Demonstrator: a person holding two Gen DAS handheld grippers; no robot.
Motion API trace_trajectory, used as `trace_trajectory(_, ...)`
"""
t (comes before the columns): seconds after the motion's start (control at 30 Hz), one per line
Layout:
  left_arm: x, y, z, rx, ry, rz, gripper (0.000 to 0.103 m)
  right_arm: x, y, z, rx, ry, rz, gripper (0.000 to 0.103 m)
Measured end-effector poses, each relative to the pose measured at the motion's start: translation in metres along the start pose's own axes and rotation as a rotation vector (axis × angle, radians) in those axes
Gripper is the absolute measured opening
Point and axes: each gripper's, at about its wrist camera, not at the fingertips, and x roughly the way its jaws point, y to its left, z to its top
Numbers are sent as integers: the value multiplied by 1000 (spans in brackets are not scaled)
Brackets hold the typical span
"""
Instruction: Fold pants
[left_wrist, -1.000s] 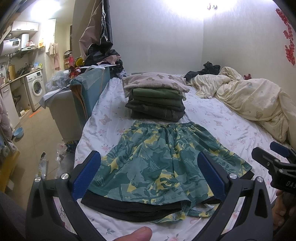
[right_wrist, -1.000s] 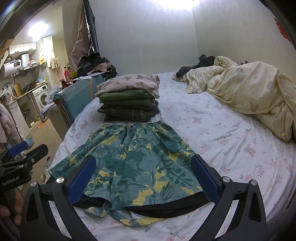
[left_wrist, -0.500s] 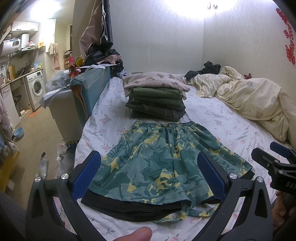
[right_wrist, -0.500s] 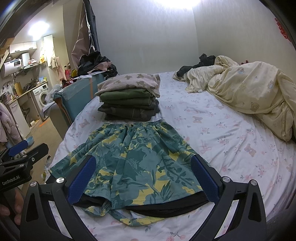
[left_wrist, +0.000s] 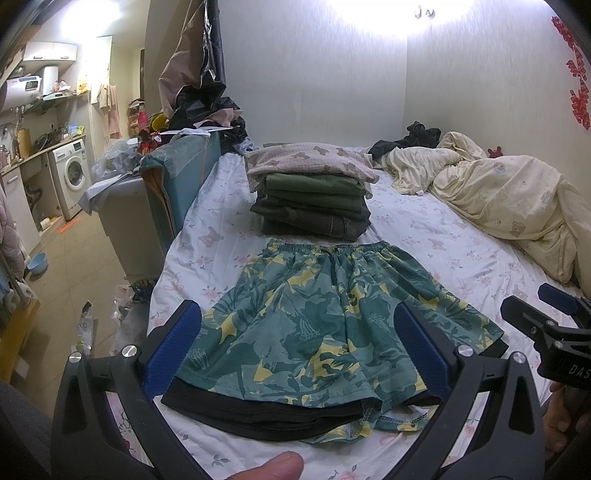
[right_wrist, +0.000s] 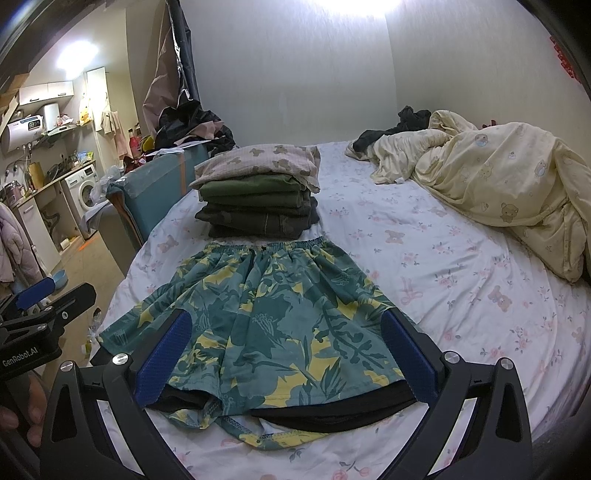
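Green and yellow leaf-print shorts (left_wrist: 325, 325) lie flat on the bed, waistband away from me, black-edged leg hems toward me. They also show in the right wrist view (right_wrist: 266, 321). My left gripper (left_wrist: 297, 343) is open and empty, held above the near hem, toward its left side. My right gripper (right_wrist: 282, 350) is open and empty above the hem's right side. The right gripper shows at the right edge of the left wrist view (left_wrist: 554, 332). The left gripper shows at the left edge of the right wrist view (right_wrist: 40, 317).
A stack of folded clothes (left_wrist: 314, 199) stands just beyond the waistband. A crumpled cream duvet (left_wrist: 509, 199) lies at the right of the flowered bed sheet (left_wrist: 436, 240). A teal chair (left_wrist: 177, 184) and cluttered floor lie off the bed's left edge.
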Motion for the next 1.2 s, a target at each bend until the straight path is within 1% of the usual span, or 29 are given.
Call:
trace_trajectory(0.33, 0, 0, 0, -1, 4, -1, 103, 1, 0, -2, 1, 2, 1, 103)
trace_trajectory(0.4, 1, 1, 0, -5, 9, 3, 103, 2, -2, -1, 26, 13, 15, 103)
trace_trajectory(0.47, 4, 3, 1, -13, 21, 21, 103, 6, -16, -2, 96, 42, 61, 103)
trace_trajectory(0.53, 7, 6, 2, -24, 36, 27, 103, 8, -37, 0, 198, 61, 87, 103)
trace_trajectory(0.57, 9, 7, 1, -29, 43, 34, 103, 10, -47, 3, 227, 66, 87, 103)
trace_trajectory(0.63, 15, 9, 1, -31, 60, 50, 103, 16, -86, 7, 341, 87, 61, 103)
trace_trajectory(0.67, 18, 9, 2, -34, 75, 56, 103, 19, -98, 9, 373, 99, 51, 103)
trace_trajectory(0.73, 25, 10, 2, -53, 112, 57, 103, 34, -139, 7, 491, 154, 20, 103)
trace_trajectory(0.77, 29, 11, 3, -63, 127, 55, 103, 47, -166, 1, 582, 209, -2, 103)
trace_trajectory(0.83, 34, 12, 3, -65, 144, 63, 103, 65, -195, -12, 672, 277, -31, 103)
trace_trajectory(0.87, 35, 12, 2, -64, 149, 66, 103, 80, -213, -26, 735, 339, -65, 102)
trace_trajectory(0.9, 38, 13, 2, -67, 156, 66, 103, 89, -222, -34, 763, 381, -86, 97)
trace_trajectory(0.93, 39, 14, 3, -73, 162, 65, 103, 98, -228, -44, 785, 424, -100, 94)
trace_trajectory(0.97, 40, 15, 2, -81, 168, 65, 103, 114, -234, -57, 794, 511, -116, 91)
trace_trajectory(1.0, 41, 16, 3, -88, 177, 64, 103, 120, -237, -65, 791, 545, -124, 83)
trace_trajectory(1.07, 45, 18, 3, -107, 199, 55, 103, 130, -243, -78, 796, 581, -156, 83)
trace_trajectory(1.13, 48, 19, 4, -117, 210, 53, 103, 138, -247, -86, 795, 599, -190, 84)
trace_trajectory(1.2, 49, 20, 5, -115, 216, 58, 103, 143, -241, -85, 770, 597, -193, 83)
